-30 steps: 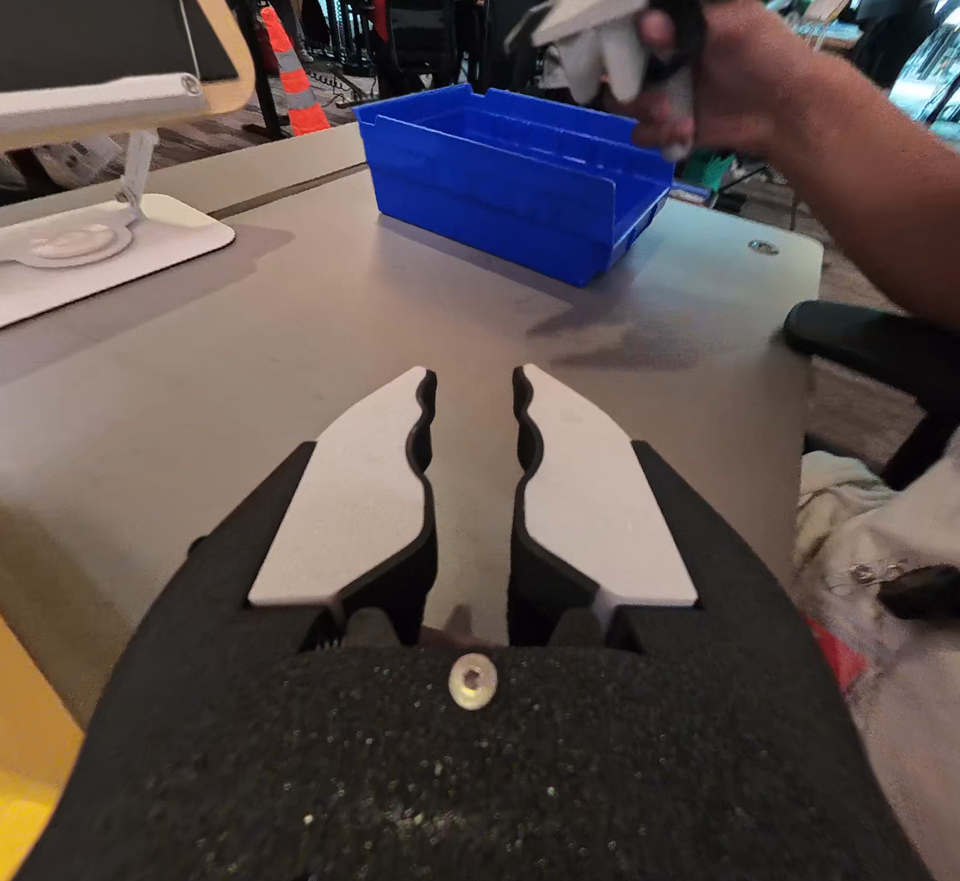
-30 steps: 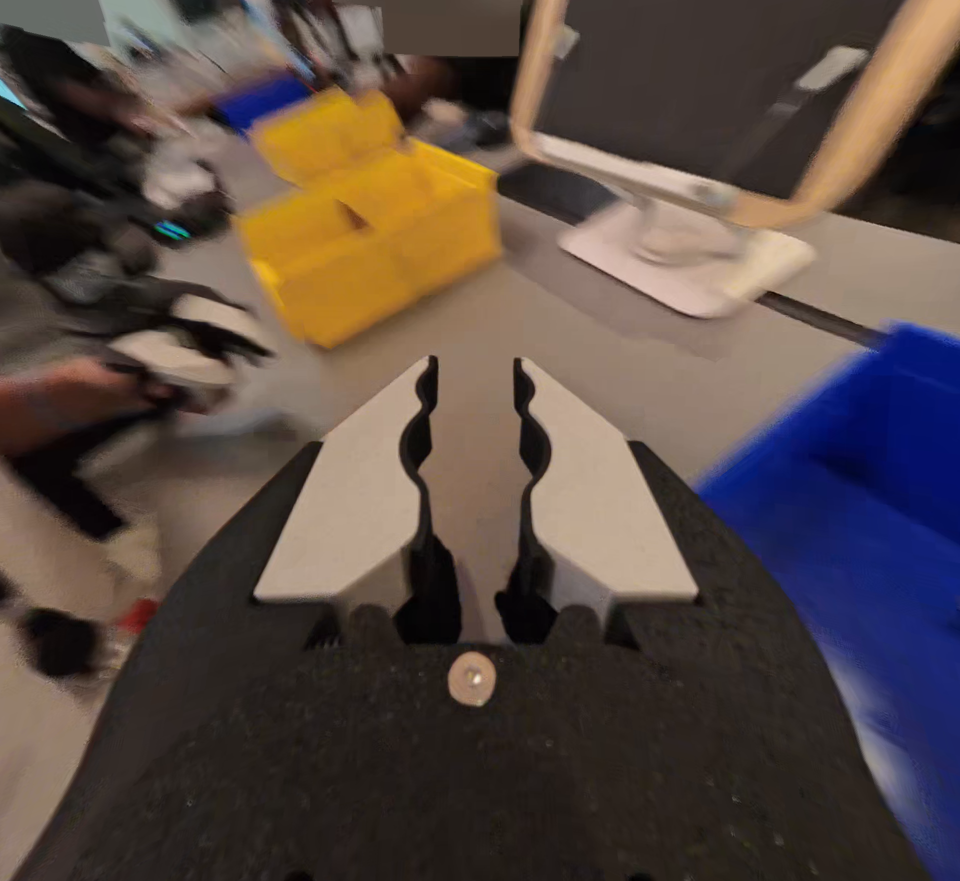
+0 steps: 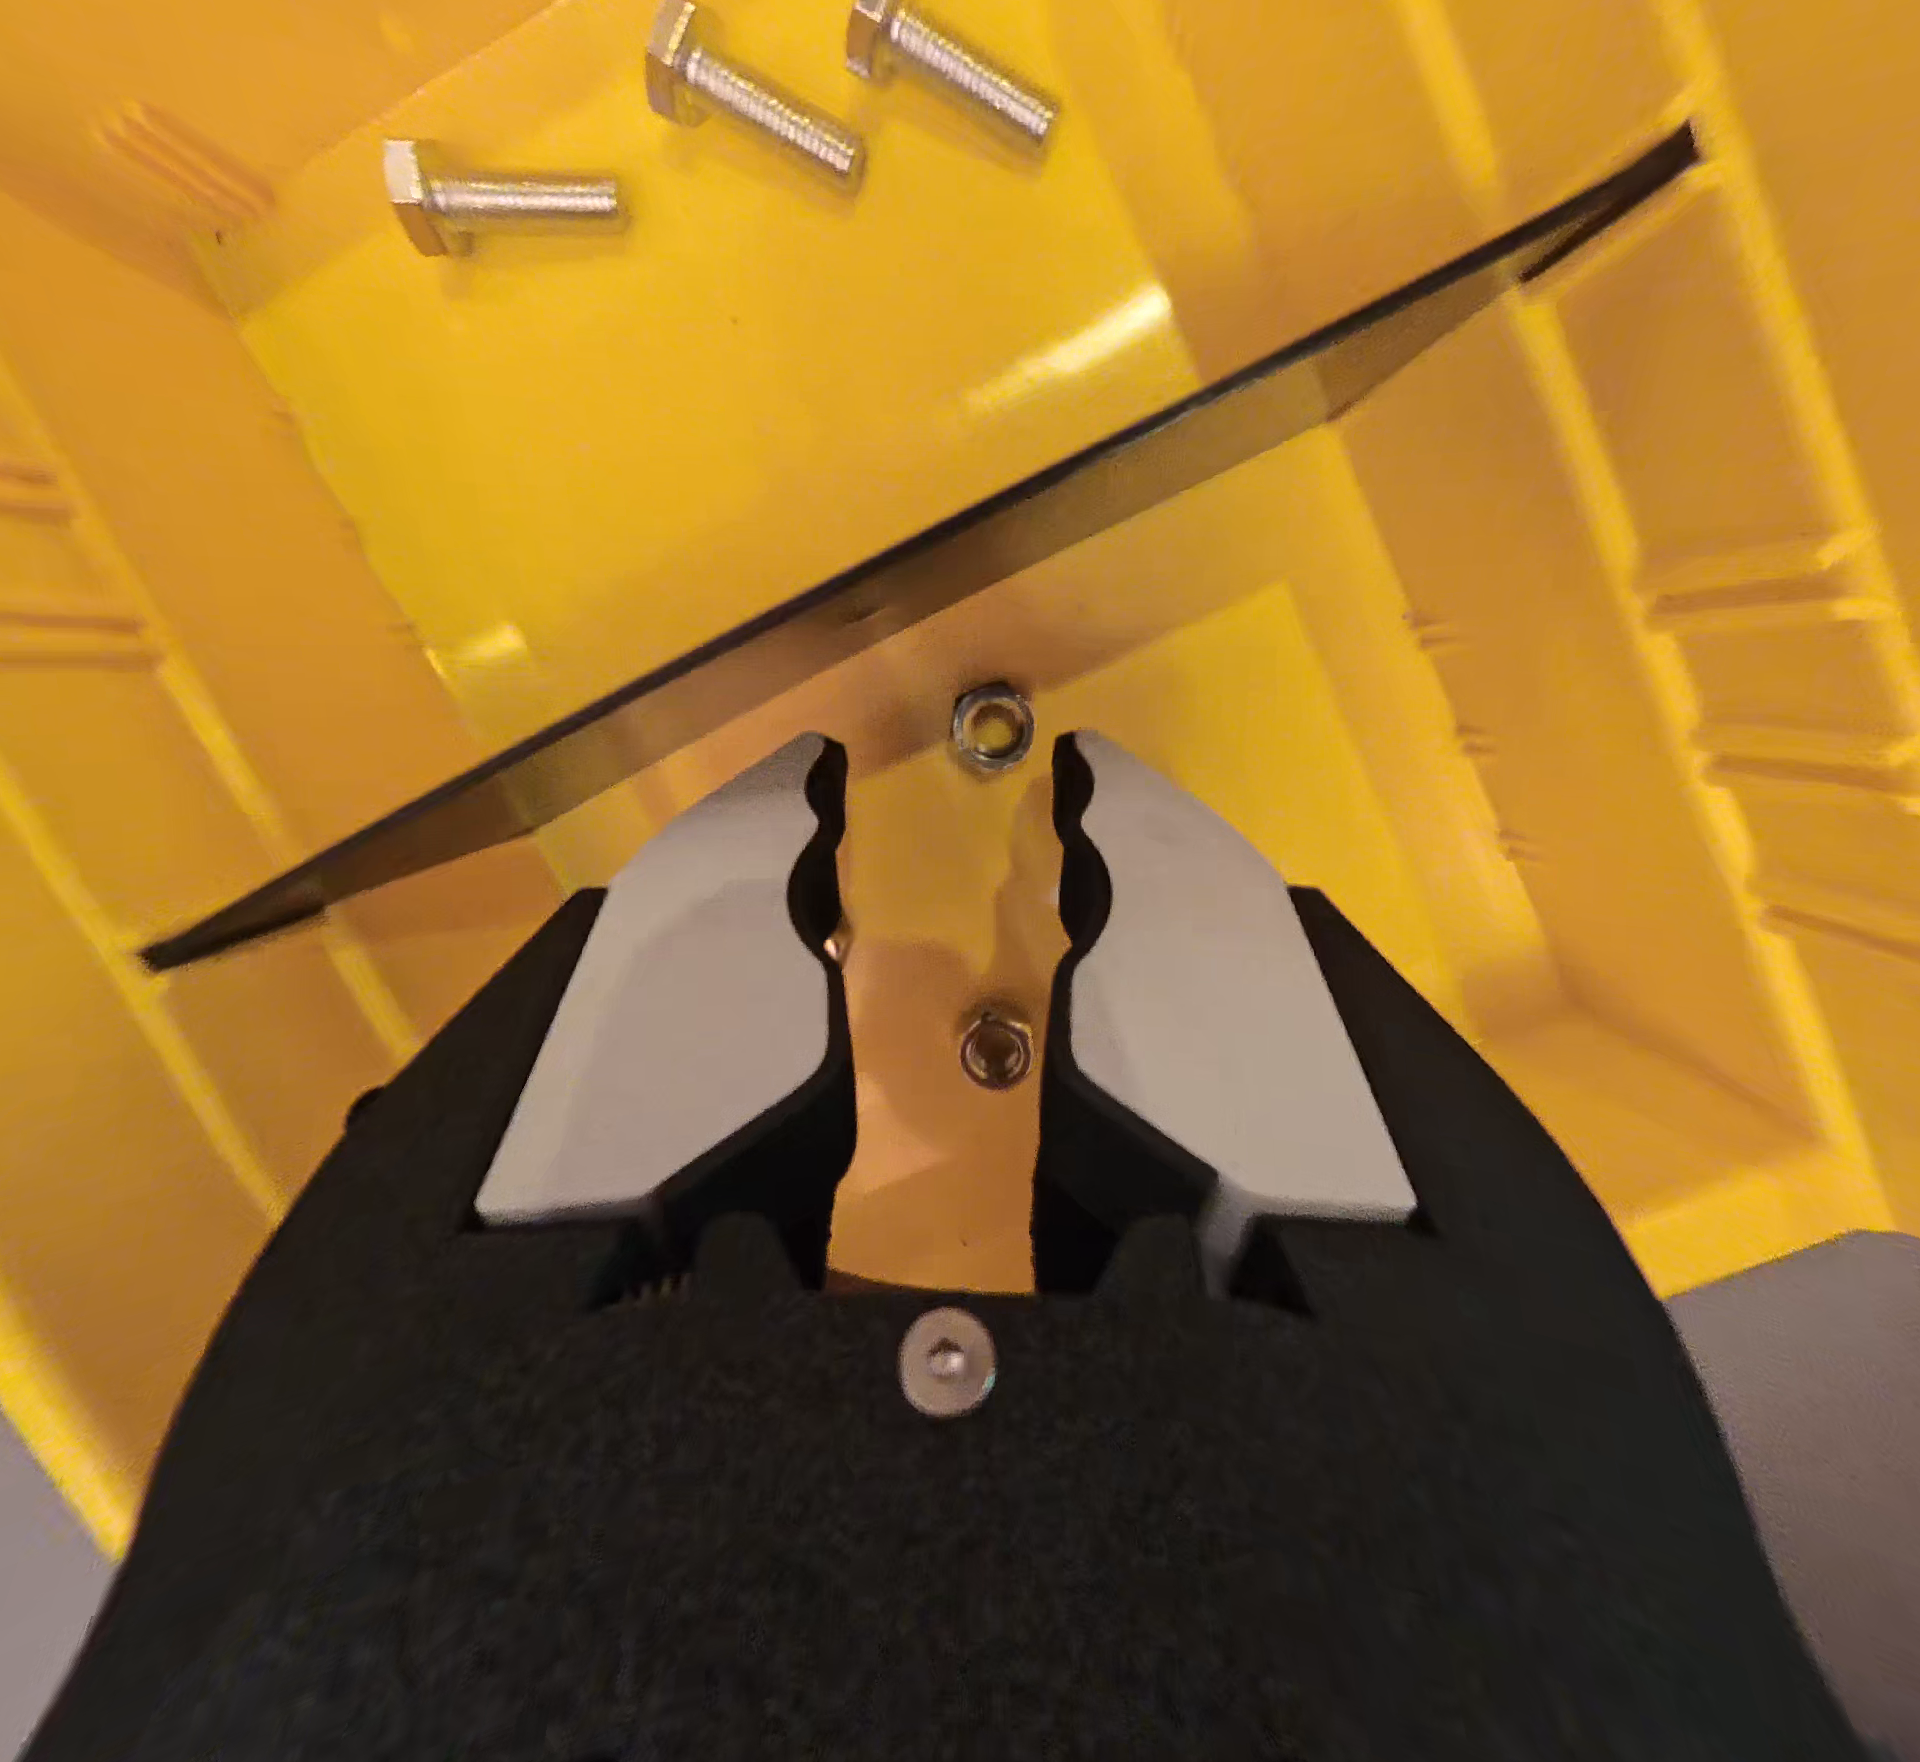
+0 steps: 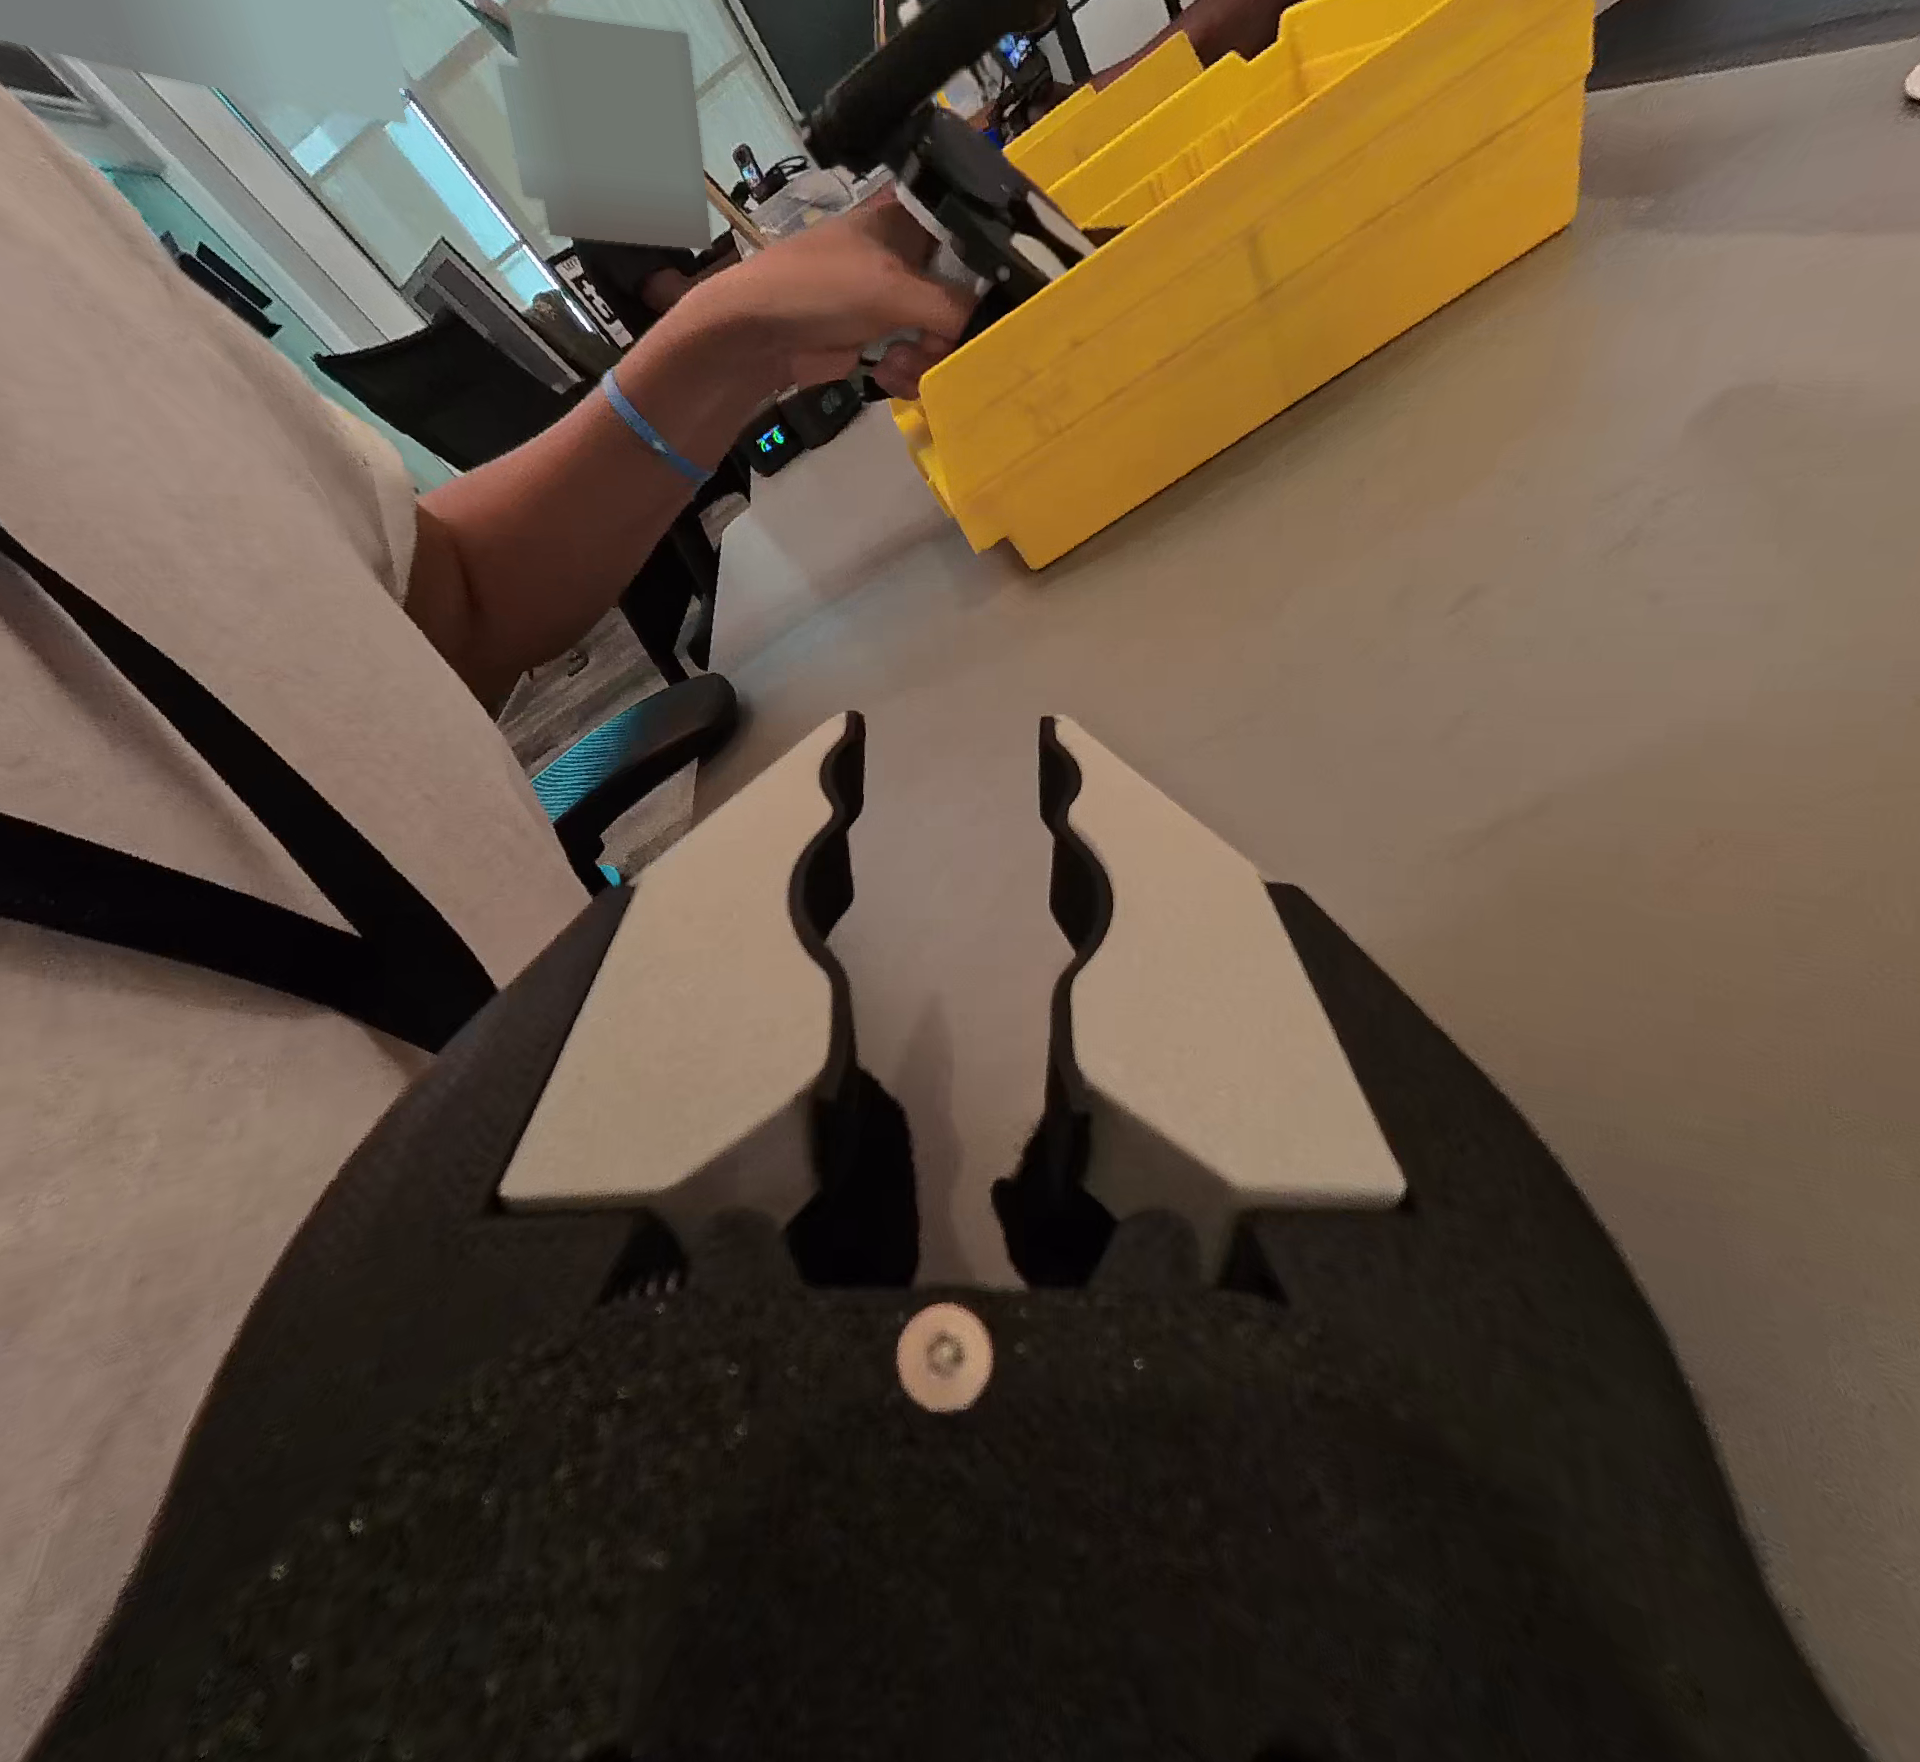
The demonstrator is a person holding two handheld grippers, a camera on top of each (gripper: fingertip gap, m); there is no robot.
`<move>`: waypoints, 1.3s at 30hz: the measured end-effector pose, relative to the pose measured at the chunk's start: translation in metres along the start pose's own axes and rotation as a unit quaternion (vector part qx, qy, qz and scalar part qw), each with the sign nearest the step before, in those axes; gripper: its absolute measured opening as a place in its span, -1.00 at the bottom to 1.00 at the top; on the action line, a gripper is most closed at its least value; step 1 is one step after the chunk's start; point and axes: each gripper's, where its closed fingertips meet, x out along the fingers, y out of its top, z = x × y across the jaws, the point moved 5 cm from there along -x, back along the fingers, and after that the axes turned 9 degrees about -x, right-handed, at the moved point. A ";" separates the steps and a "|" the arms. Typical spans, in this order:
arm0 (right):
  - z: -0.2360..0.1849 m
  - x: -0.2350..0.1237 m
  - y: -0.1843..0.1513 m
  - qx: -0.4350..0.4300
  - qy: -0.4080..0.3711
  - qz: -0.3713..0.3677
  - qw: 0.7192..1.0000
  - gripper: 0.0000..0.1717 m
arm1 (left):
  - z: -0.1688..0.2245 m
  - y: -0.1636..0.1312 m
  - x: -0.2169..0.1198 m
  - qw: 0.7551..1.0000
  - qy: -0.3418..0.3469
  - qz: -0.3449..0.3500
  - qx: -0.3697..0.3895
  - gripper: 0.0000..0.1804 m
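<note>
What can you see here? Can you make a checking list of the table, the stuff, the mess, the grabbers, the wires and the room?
Surface: grey table, mostly bare.
Things: yellow bin with a divider; three silver hex bolts beyond the divider, two hex nuts on the near side.
Clutter: nothing seen.
Grippers: left gripper open inside the bin, over the nuts, holding nothing; right gripper open above the bare table, empty.
Cables: nothing seen.
Surroundings: black chair armrest, windows, other people behind the bin.
</note>
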 end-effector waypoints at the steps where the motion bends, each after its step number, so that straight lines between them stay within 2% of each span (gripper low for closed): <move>1: 0.000 0.000 0.000 0.003 0.002 0.002 1.000 -0.61 | 0.001 0.000 0.003 1.000 -0.006 -0.007 0.004 -0.58; 6: 0.001 -0.002 0.002 0.012 0.006 0.008 1.000 -0.61 | 0.007 -0.006 0.017 0.999 -0.013 -0.039 0.035 -0.71; 8: 0.000 -0.002 0.002 0.016 0.009 0.012 1.000 -0.61 | 0.009 -0.005 0.019 0.999 -0.019 -0.029 0.040 -0.80; 13: -0.002 -0.003 0.002 0.018 0.011 0.013 1.000 -0.62 | 0.005 -0.006 0.012 0.997 -0.008 -0.014 0.073 -0.81; 16: -0.002 -0.004 0.002 0.019 0.010 0.013 1.000 -0.62 | 0.012 0.003 -0.018 0.990 -0.009 0.055 0.128 -0.81; 19: -0.002 -0.004 0.003 0.025 0.013 0.016 0.999 -0.62 | 0.035 0.015 -0.061 0.970 -0.025 0.136 0.203 -0.81; 22: -0.003 -0.003 0.003 0.032 0.018 0.018 0.999 -0.63 | 0.087 0.026 -0.107 0.930 -0.095 0.229 0.271 -0.81; 25: -0.005 -0.001 0.002 0.027 0.016 0.012 0.999 -0.64 | 0.148 0.028 -0.127 0.901 -0.143 0.244 0.329 -0.81; 27: -0.006 0.001 0.000 0.020 0.013 0.006 1.000 -0.64 | 0.185 0.034 -0.120 0.895 -0.122 0.238 0.357 -0.81; 29: -0.007 0.003 -0.001 0.020 0.015 0.002 1.000 -0.64 | 0.217 0.052 -0.102 0.918 -0.088 0.229 0.312 -0.81; 30: -0.009 0.003 -0.001 0.021 0.019 0.002 1.000 -0.64 | 0.232 0.057 -0.089 0.929 -0.089 0.208 0.294 -0.81; 32: -0.012 0.002 -0.002 0.020 0.022 0.001 1.000 -0.64 | 0.256 0.059 -0.060 0.934 -0.126 0.165 0.290 -0.81; 36: -0.017 -0.001 -0.004 0.014 0.022 -0.002 1.000 -0.65 | 0.278 0.057 -0.003 0.942 -0.193 0.052 0.270 -0.81; 39: -0.019 -0.003 -0.003 0.014 0.023 0.000 1.000 -0.65 | 0.281 0.054 0.022 0.932 -0.189 0.002 0.309 -0.81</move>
